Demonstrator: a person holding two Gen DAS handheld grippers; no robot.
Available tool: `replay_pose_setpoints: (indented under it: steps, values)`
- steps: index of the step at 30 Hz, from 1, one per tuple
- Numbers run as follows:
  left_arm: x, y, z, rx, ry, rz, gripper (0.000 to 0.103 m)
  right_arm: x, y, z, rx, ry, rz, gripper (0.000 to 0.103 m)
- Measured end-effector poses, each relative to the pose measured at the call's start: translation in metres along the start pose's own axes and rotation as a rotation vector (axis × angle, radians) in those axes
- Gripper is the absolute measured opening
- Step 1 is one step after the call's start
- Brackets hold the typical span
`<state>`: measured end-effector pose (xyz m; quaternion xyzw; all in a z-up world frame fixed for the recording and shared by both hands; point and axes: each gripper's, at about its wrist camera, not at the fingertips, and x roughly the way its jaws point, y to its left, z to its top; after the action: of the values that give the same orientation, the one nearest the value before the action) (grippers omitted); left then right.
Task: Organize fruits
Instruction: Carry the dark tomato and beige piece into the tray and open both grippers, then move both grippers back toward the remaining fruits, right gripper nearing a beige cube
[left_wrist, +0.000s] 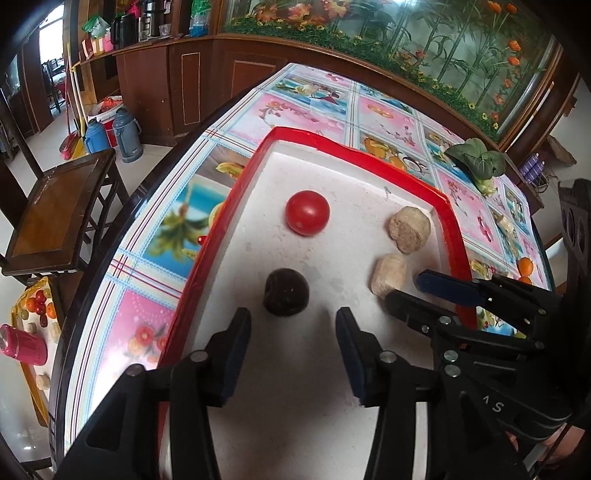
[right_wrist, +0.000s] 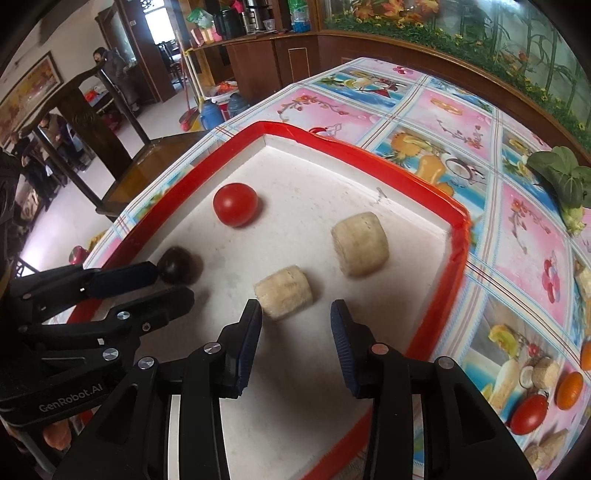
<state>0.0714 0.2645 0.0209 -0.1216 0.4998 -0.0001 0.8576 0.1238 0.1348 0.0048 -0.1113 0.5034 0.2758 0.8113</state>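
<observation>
A white tray with a red rim (left_wrist: 218, 221) (right_wrist: 458, 236) lies on the patterned tablecloth. In it are a red tomato (left_wrist: 307, 212) (right_wrist: 235, 205), a dark round fruit (left_wrist: 286, 292) (right_wrist: 177, 264) and two pale banana pieces (left_wrist: 409, 229) (left_wrist: 389, 275). My left gripper (left_wrist: 293, 314) is open over the tray, and the dark fruit sits just beyond its fingertips. My right gripper (right_wrist: 295, 306) is also open. The nearer banana piece (right_wrist: 283, 292) lies at its left fingertip, with the farther piece (right_wrist: 360, 243) behind. Each gripper shows in the other's view, beside these fruits.
A leafy green vegetable (left_wrist: 476, 158) (right_wrist: 561, 177) lies on the table to the right. Near the right edge are an orange (right_wrist: 569, 389), a tomato (right_wrist: 528, 413) and more pale pieces. A wooden chair (left_wrist: 59, 206) stands at the left. People stand far back.
</observation>
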Motion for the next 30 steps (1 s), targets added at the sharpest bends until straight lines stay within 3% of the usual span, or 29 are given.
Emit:
replay_pose_setpoints:
  steps: [4,11,22,30]
  values:
    - [-0.008,-0.003,-0.004,-0.003,-0.017,0.013,0.063,-0.009,-0.001,-0.006,0.005,-0.006,-0.007,0.038]
    - [-0.022,-0.015,-0.015,-0.006,-0.037,0.007,0.068,-0.029,-0.006,-0.020,0.033,-0.022,-0.013,0.038]
    - [-0.039,-0.050,-0.036,0.026,-0.048,0.005,0.073,-0.074,-0.017,-0.056,0.048,-0.057,-0.054,0.039]
    - [-0.049,-0.096,-0.055,0.098,-0.055,0.008,0.076,-0.096,-0.043,-0.091,0.106,-0.057,-0.072,0.039]
